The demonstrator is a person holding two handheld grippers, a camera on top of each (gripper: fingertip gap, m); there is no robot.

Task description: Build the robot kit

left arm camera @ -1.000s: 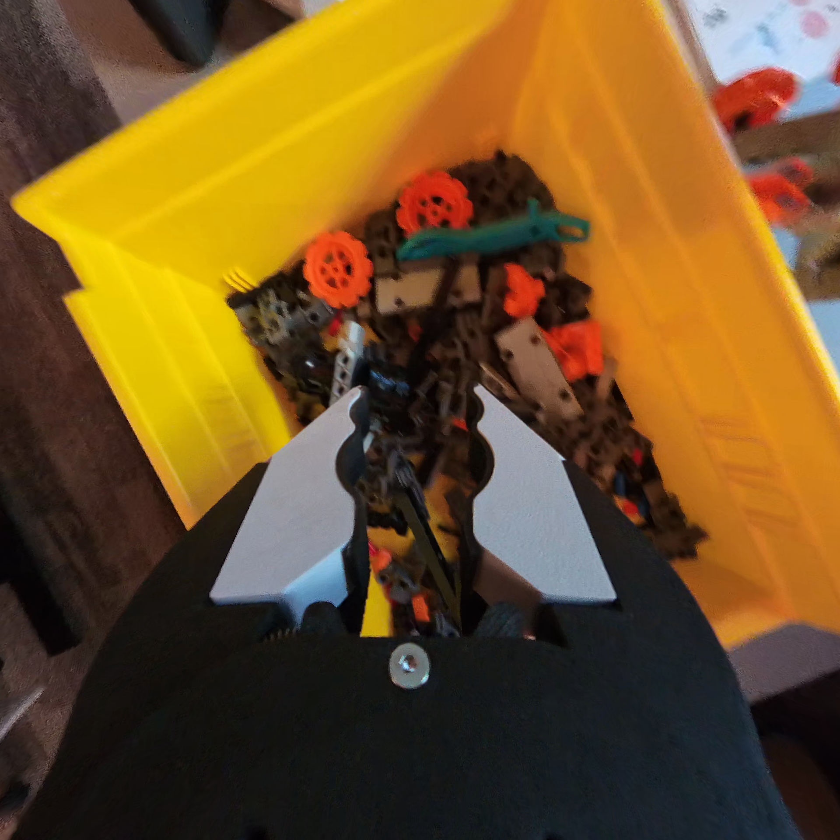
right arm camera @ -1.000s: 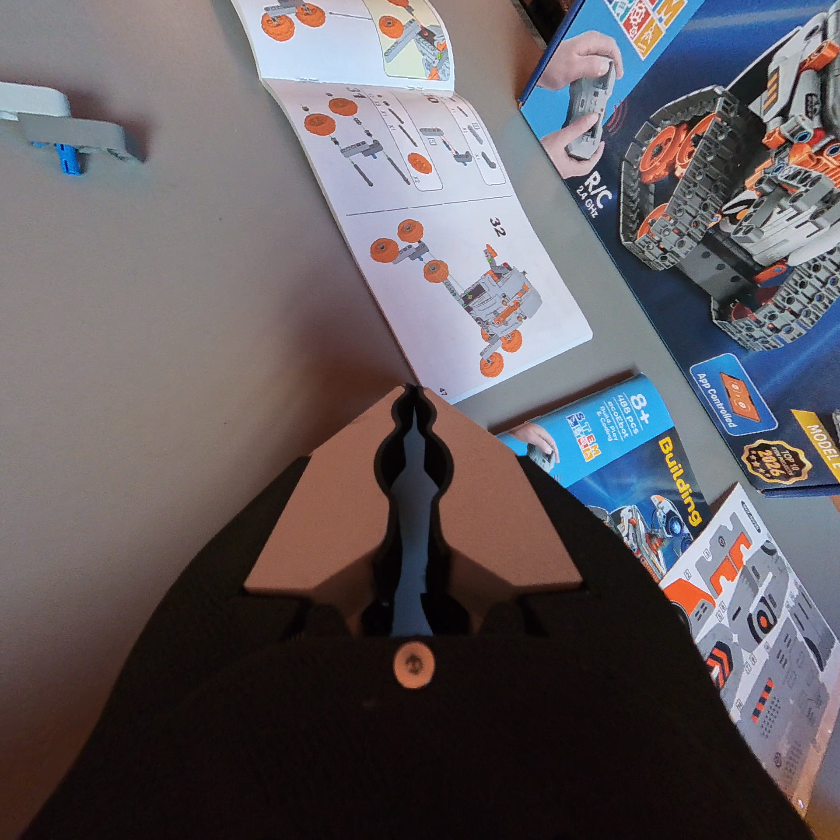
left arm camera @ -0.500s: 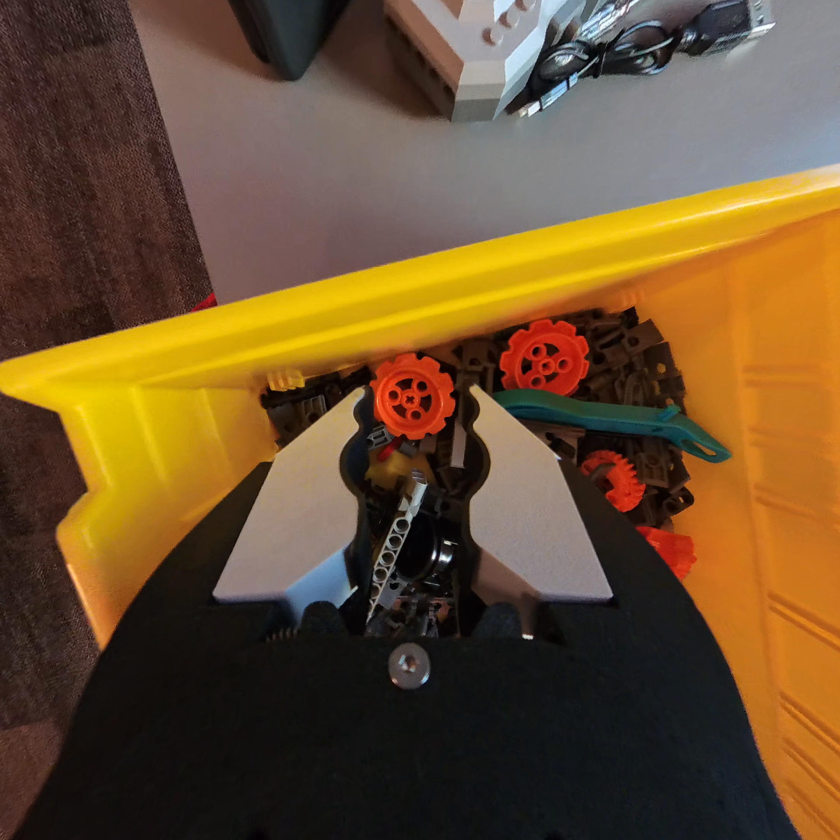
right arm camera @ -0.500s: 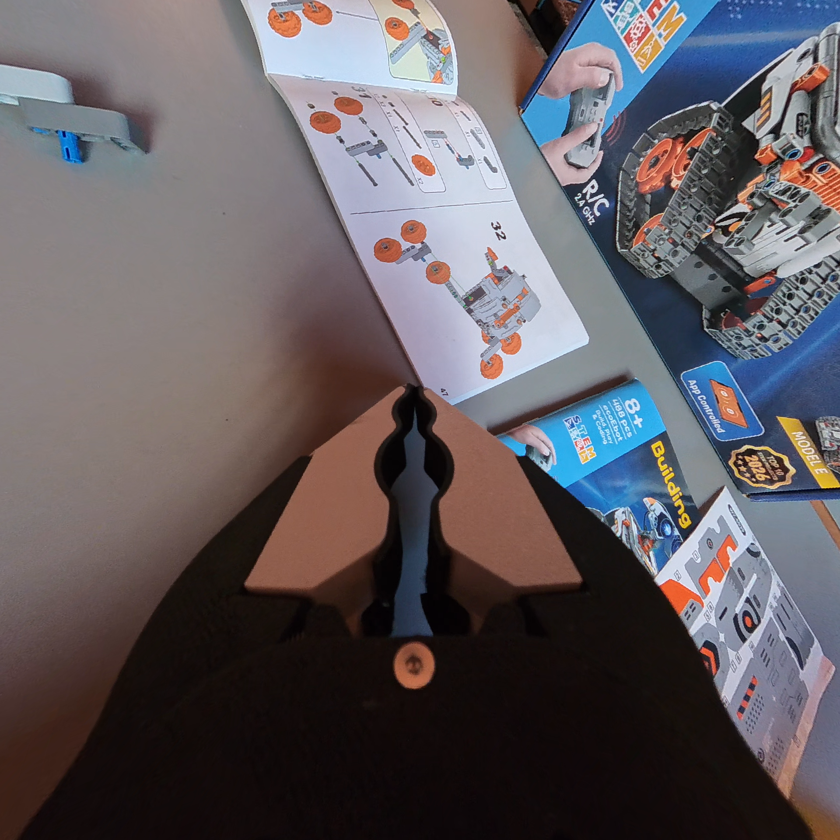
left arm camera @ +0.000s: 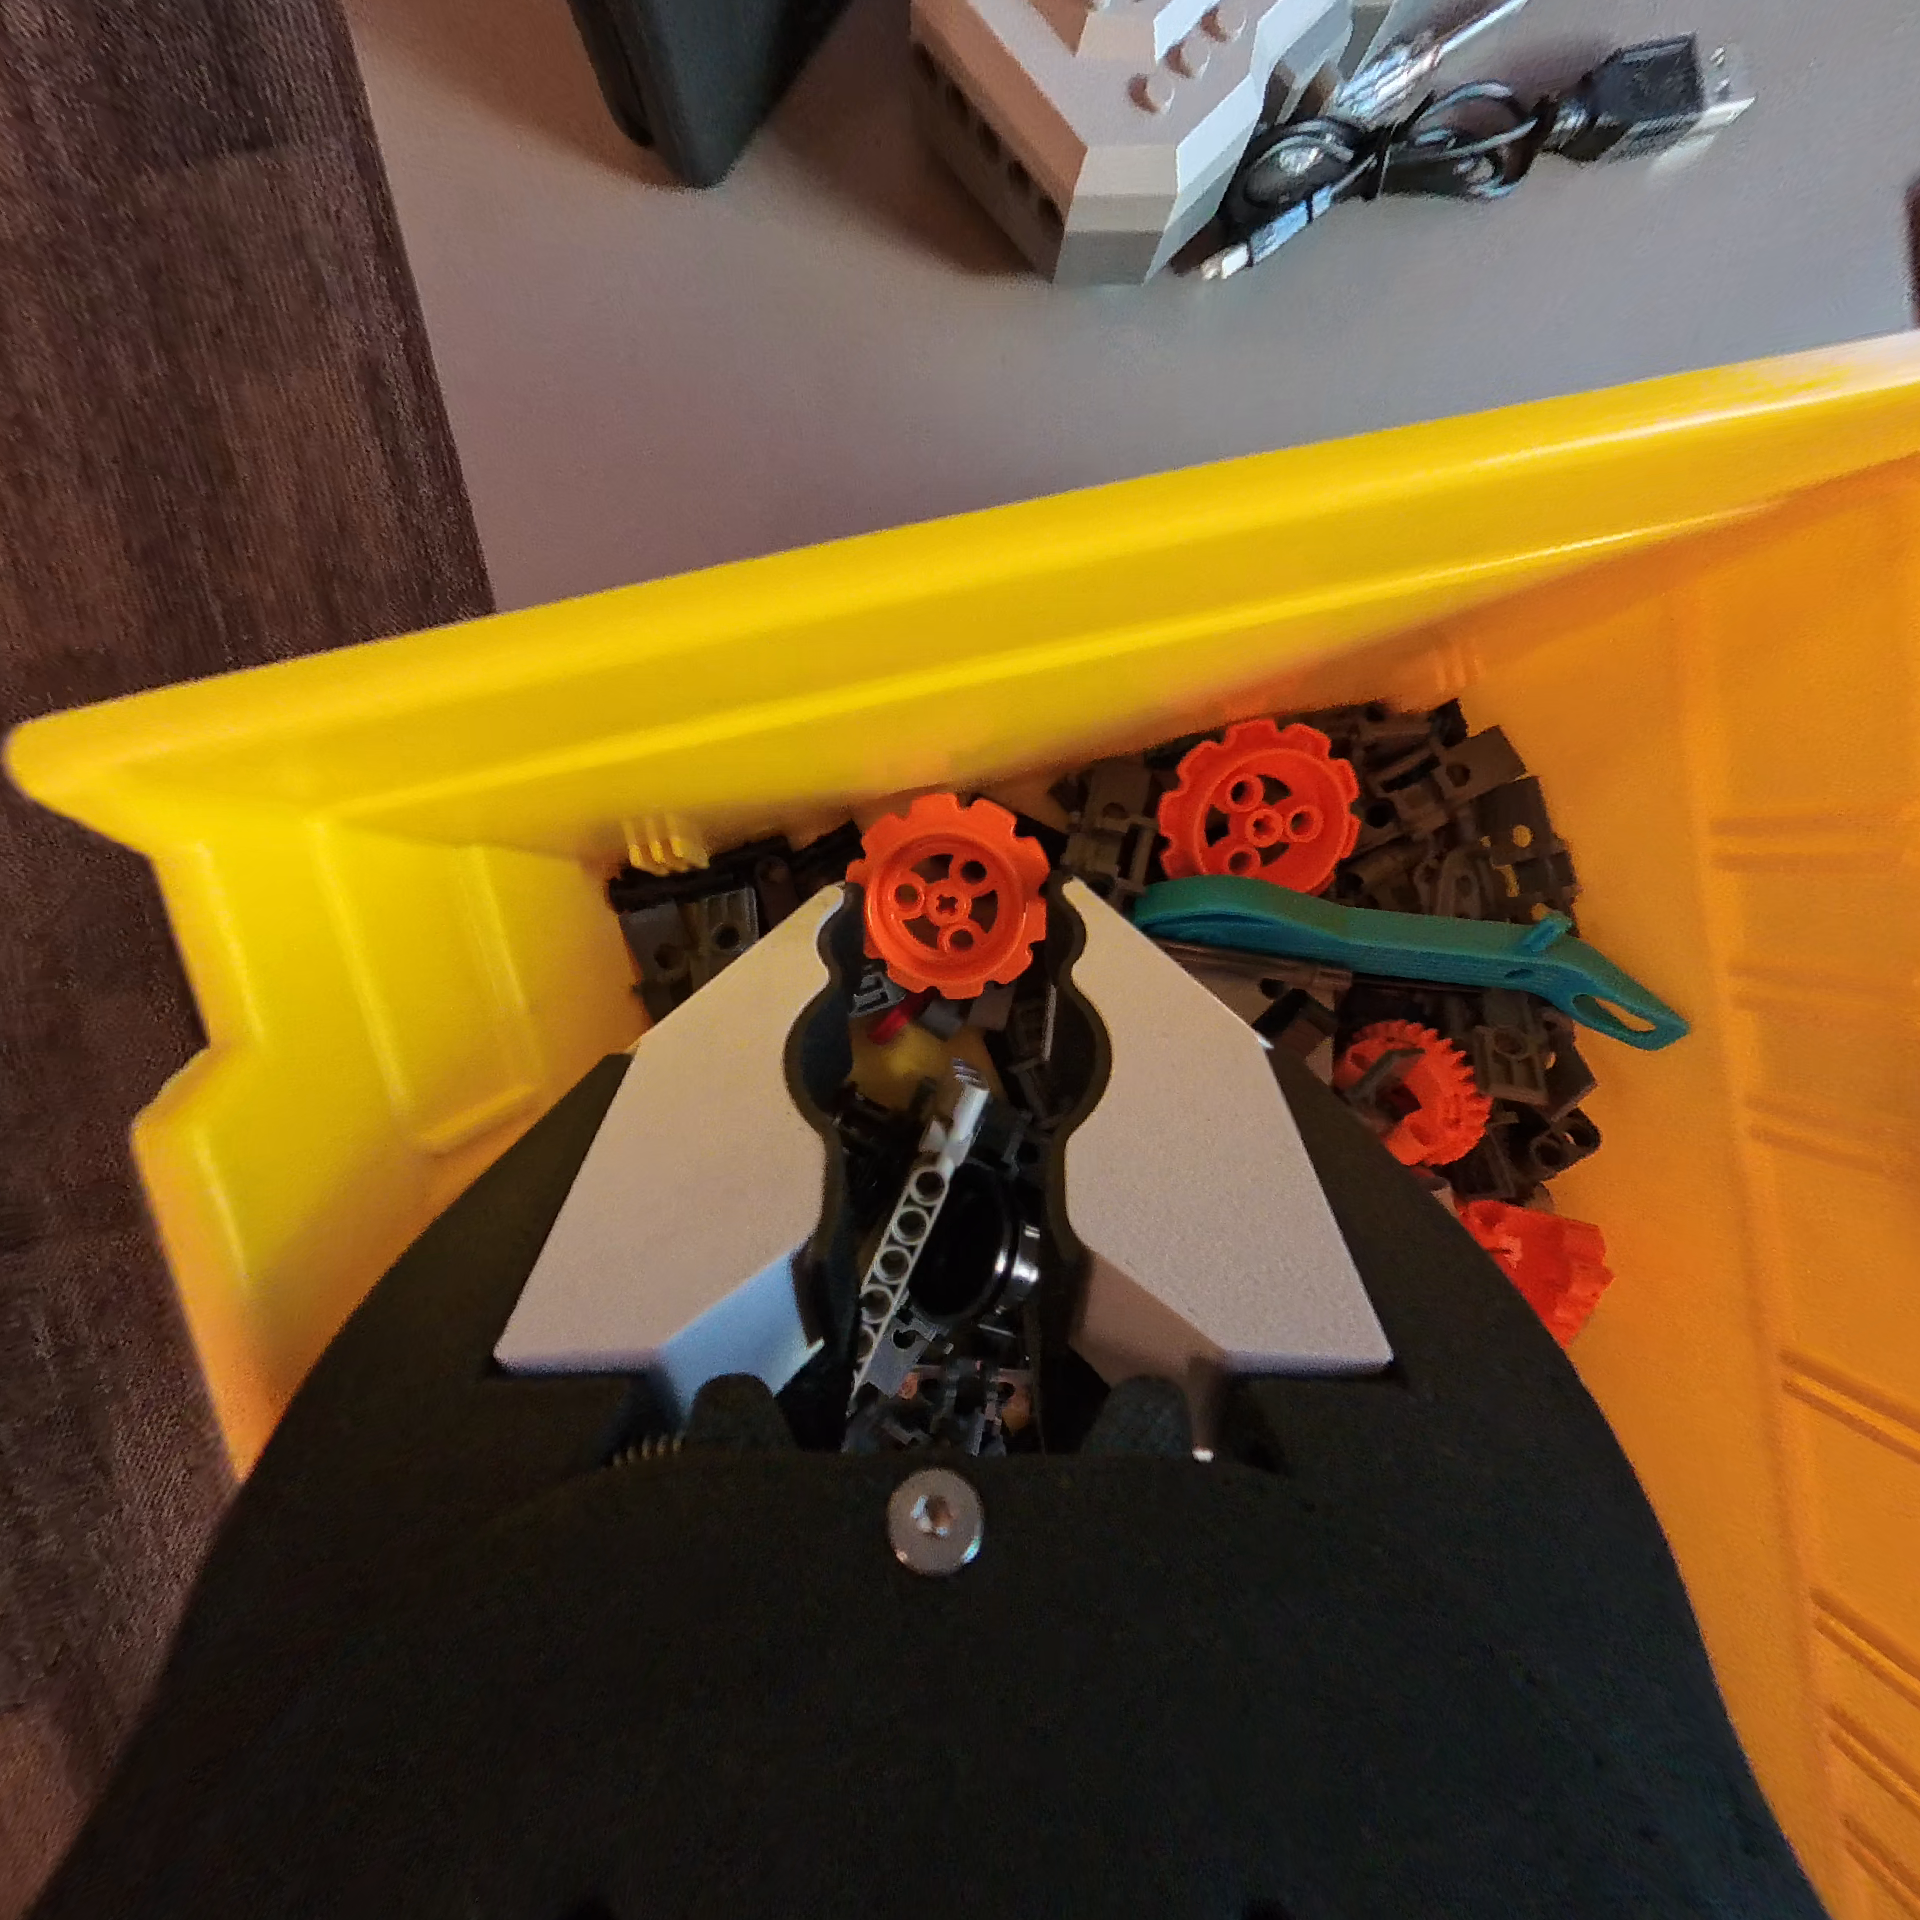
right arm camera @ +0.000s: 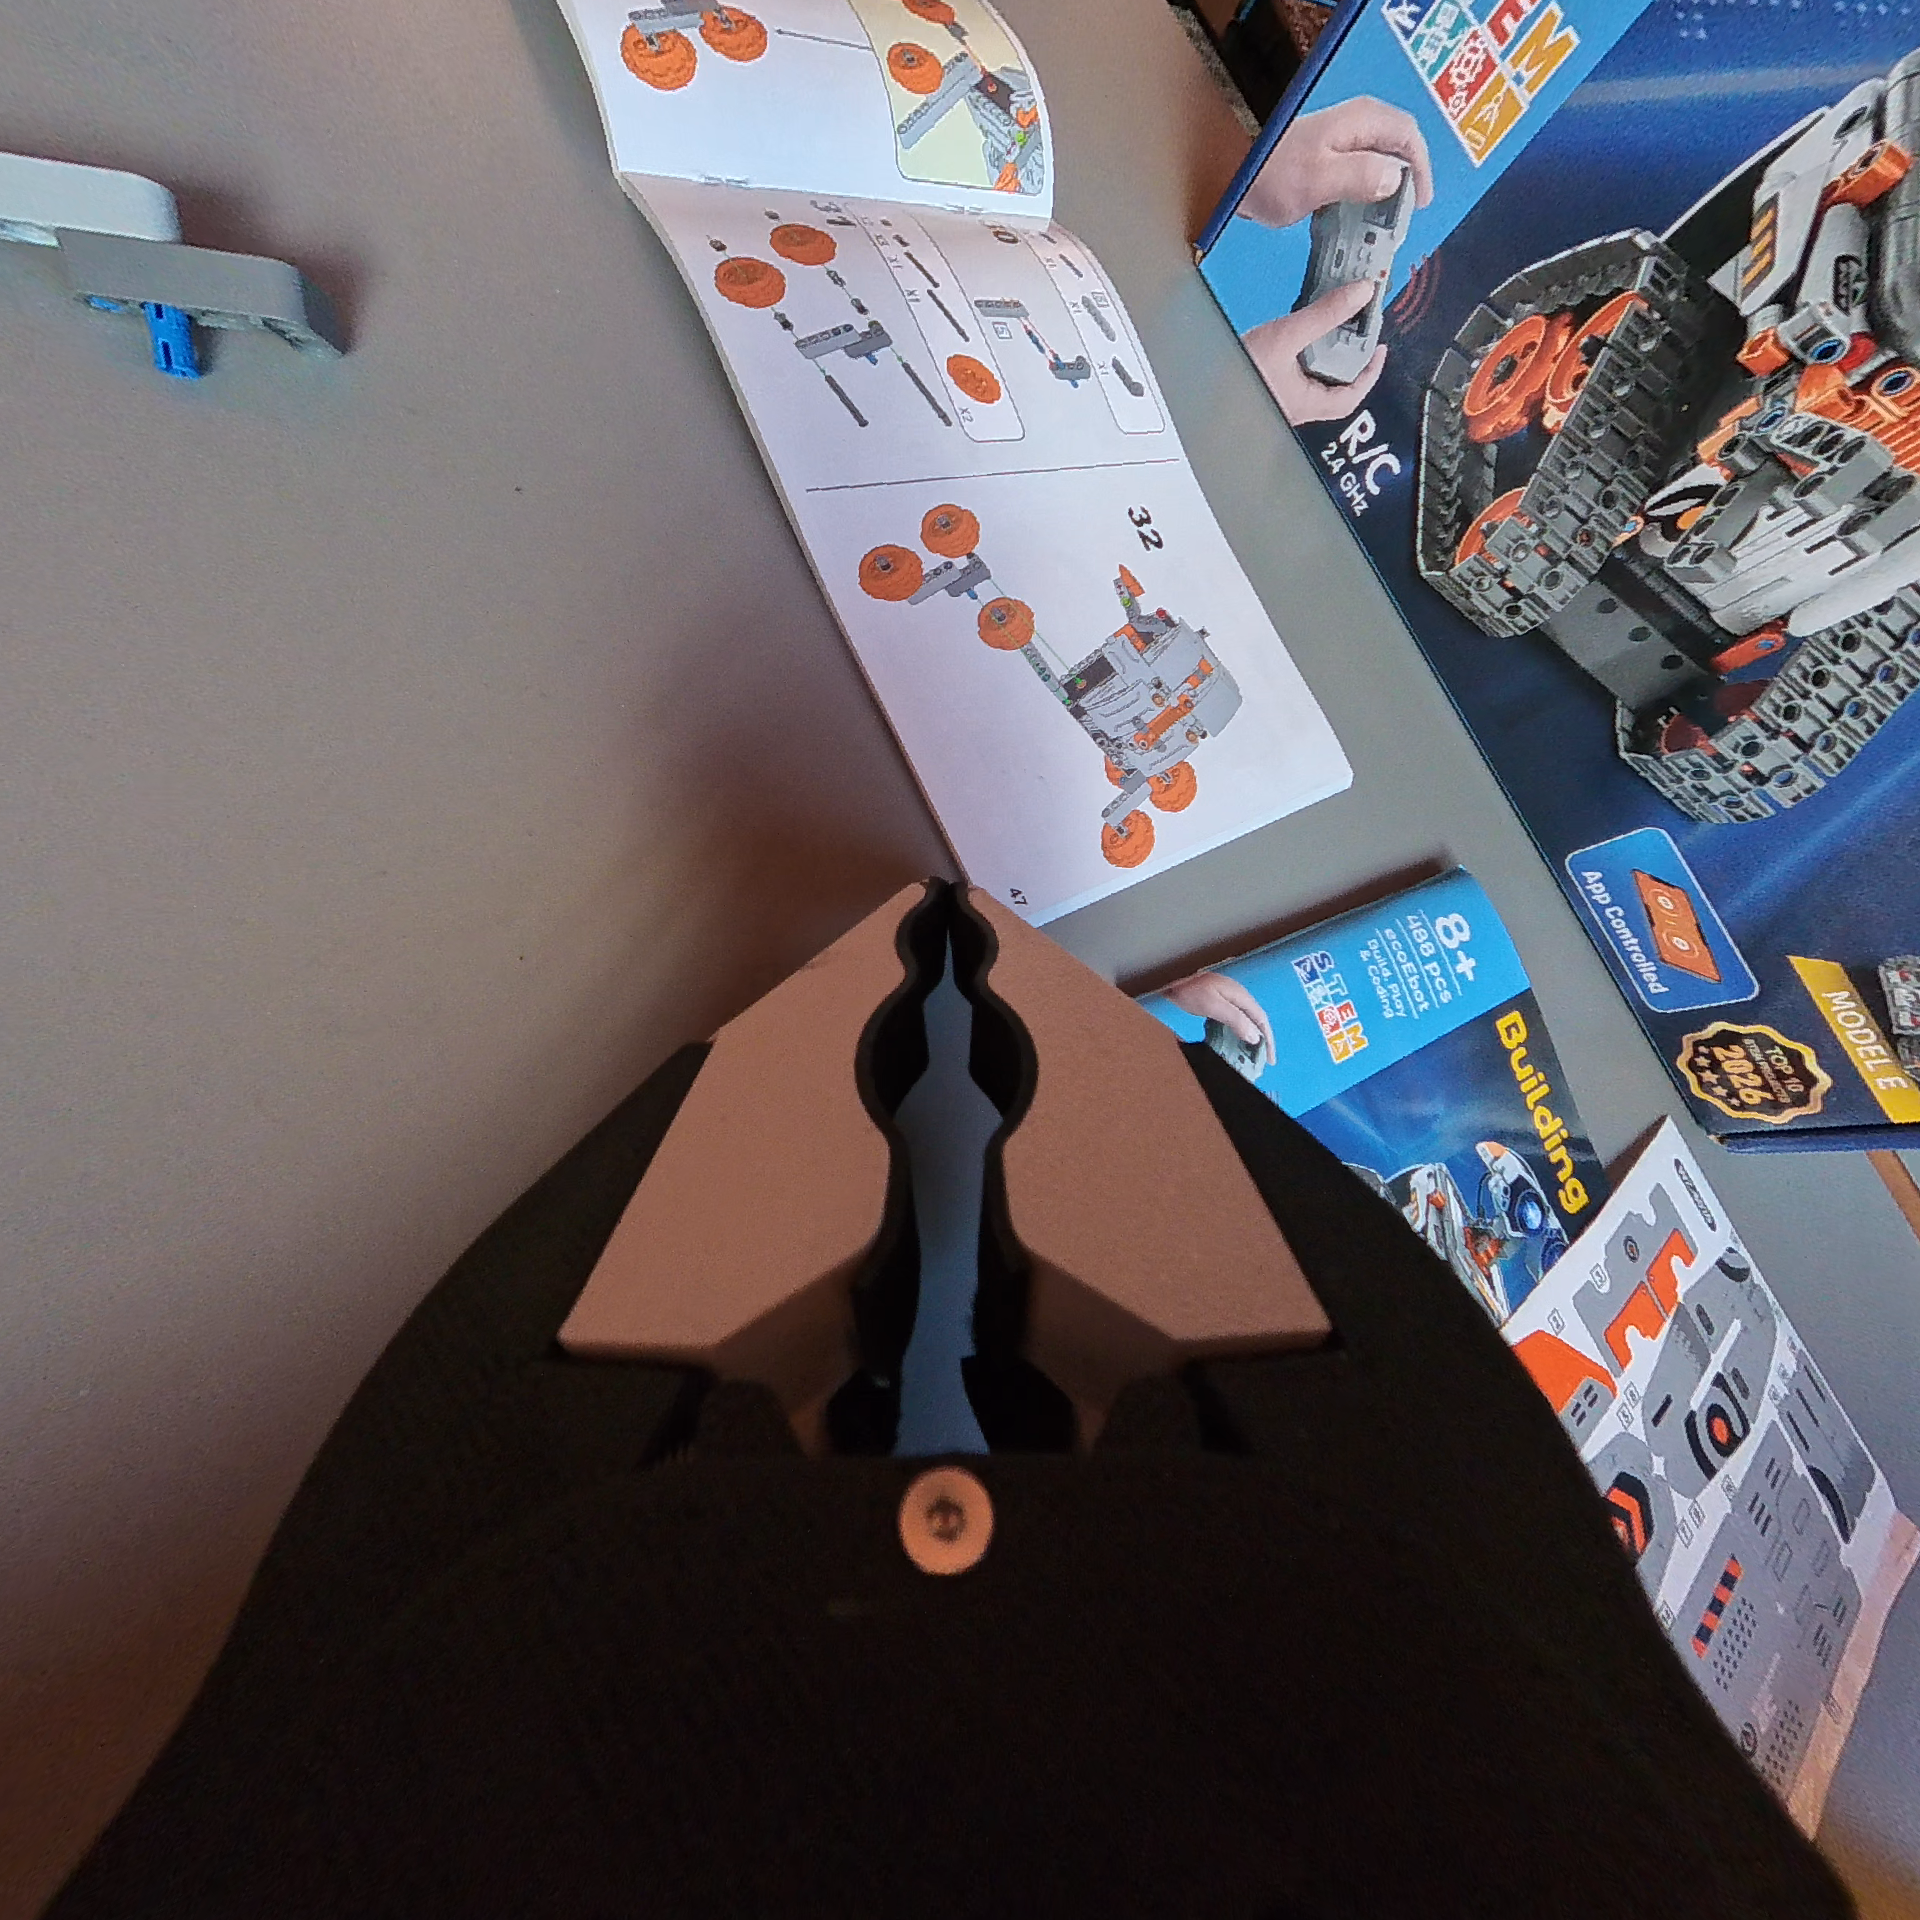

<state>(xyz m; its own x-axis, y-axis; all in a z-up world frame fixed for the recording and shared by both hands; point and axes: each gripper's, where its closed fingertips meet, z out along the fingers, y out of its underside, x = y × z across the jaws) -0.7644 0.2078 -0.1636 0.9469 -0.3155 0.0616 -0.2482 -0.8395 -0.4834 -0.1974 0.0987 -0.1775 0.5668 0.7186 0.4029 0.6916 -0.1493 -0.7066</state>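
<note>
In the left wrist view a yellow bin [left arm camera: 935, 644] holds a pile of dark, grey and orange building parts. My left gripper [left arm camera: 951, 899] is open inside the bin, with its two fingertips on either side of an orange toothed wheel [left arm camera: 948, 909] that lies on the pile by the bin's far wall. A grey holed beam [left arm camera: 902, 1242] lies between the fingers lower down. In the right wrist view my right gripper [right arm camera: 948, 889] is shut and empty above the grey table [right arm camera: 364, 727], beside the near corner of an open instruction booklet [right arm camera: 1039, 582].
The bin also holds a second orange wheel [left arm camera: 1257, 810], a teal tool [left arm camera: 1403, 951] and an orange gear [left arm camera: 1413, 1091]. Beyond it are a grey block [left arm camera: 1091, 156] and a cable [left arm camera: 1455, 135]. A blue box [right arm camera: 1662, 520], small booklet [right arm camera: 1403, 1070], sticker sheet [right arm camera: 1714, 1403] and grey part [right arm camera: 197, 281] lie around the right gripper. Some 60 centimeters of space lies between my two pairs of fingers.
My left gripper has swung from over the middle of the pile to the bin's far wall, where its tips now flank the orange wheel. The right gripper has barely moved.
</note>
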